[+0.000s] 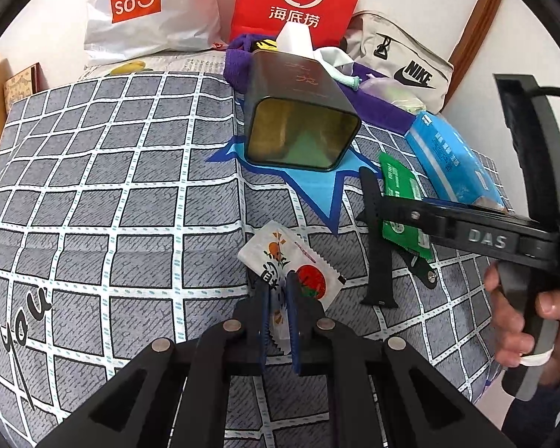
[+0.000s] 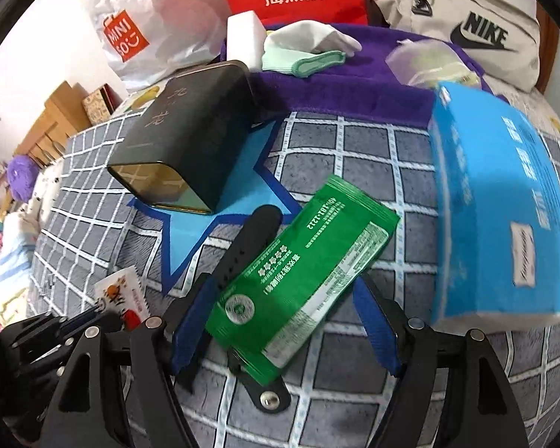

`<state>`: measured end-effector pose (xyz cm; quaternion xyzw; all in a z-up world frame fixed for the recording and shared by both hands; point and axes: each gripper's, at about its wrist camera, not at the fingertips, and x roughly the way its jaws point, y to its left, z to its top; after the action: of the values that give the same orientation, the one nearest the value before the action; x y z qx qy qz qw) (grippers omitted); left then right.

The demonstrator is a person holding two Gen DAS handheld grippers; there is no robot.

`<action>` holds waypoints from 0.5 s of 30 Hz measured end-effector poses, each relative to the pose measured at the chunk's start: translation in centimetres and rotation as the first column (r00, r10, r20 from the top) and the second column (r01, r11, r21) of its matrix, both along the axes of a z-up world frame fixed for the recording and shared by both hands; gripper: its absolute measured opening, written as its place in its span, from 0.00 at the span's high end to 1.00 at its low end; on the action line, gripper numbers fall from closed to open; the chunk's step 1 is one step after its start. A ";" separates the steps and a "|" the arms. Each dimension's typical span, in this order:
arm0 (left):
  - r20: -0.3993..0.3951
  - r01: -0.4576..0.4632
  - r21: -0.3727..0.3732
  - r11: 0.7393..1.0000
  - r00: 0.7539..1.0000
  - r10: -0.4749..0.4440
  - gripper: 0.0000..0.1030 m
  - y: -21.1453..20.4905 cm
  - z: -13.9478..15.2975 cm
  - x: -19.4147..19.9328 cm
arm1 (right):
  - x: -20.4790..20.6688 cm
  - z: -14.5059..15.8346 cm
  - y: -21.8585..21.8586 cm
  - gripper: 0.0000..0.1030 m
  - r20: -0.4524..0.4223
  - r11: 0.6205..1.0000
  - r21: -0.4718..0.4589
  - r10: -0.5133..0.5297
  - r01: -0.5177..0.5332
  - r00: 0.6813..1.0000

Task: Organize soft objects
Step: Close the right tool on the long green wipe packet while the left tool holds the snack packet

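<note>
Left wrist view: we see the left claw (image 1: 279, 300) clamped on a small white sachet (image 1: 293, 261) printed with fruit, held just above the bed. In the right wrist view, the right claw (image 2: 280, 298) stands open, its blue pads (image 2: 188, 321) either side of a green packet (image 2: 302, 272) without pressing it. The packet lies across a black strap (image 2: 248, 239), beside a blue tissue pack (image 2: 504, 224).

To do this step well, we judge the right claw should descend squarely over the packet's lower end, closing only on the packet and not the strap beneath. The open dark tin (image 1: 298, 123), lying on its side nearby, looks a likely receptacle.

The surface is a bed with a grey grid-pattern cover (image 1: 112, 186); a purple towel (image 2: 354, 78), shopping bags and a beige bag sit against the wall.
</note>
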<state>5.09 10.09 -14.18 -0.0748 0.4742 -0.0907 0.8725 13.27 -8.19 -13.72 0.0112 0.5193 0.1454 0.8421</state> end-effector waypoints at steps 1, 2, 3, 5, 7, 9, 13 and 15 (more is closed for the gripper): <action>0.001 0.003 -0.002 1.000 1.000 -0.003 0.90 0.0 0.0 0.0 | 0.2 0.0 0.3 0.27 0.007 1.000 -0.010 -0.001 0.001 1.000; 0.001 0.003 -0.006 1.000 1.000 -0.003 0.90 0.1 0.0 0.0 | 0.2 -0.1 0.6 0.27 0.012 1.000 -0.015 0.001 0.000 1.000; 0.000 0.002 -0.013 1.000 1.000 -0.002 0.90 0.1 0.0 0.0 | 0.3 -0.1 0.7 0.26 0.018 1.000 -0.020 0.001 -0.001 1.000; -0.001 0.001 -0.019 1.000 1.000 -0.001 0.90 0.2 0.0 0.0 | 0.2 -0.3 1.1 0.30 0.041 0.999 -0.033 0.006 -0.005 0.999; -0.002 -0.002 -0.026 1.000 1.000 0.002 0.90 0.3 0.0 0.0 | -0.1 -0.3 1.4 0.41 0.078 0.998 -0.054 0.040 -0.035 0.996; 0.001 0.001 -0.026 1.000 1.000 -0.001 0.90 0.3 0.0 0.1 | -0.7 -0.2 1.3 0.46 0.095 0.994 -0.073 0.092 -0.085 0.991; 0.001 0.001 -0.034 0.999 1.000 -0.001 0.90 0.4 0.0 0.0 | -1.8 0.0 -0.6 0.48 0.072 0.988 -0.093 0.128 -0.121 0.989; 0.004 0.001 -0.034 0.999 1.000 -0.001 0.90 0.4 0.0 0.0 | -2.7 0.1 -1.6 0.48 0.059 0.983 -0.120 0.146 -0.138 0.988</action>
<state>5.06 10.45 -14.19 -0.0894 0.4711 -0.0992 0.8719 10.62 -9.82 -13.59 -0.0795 0.4974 0.1750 0.8459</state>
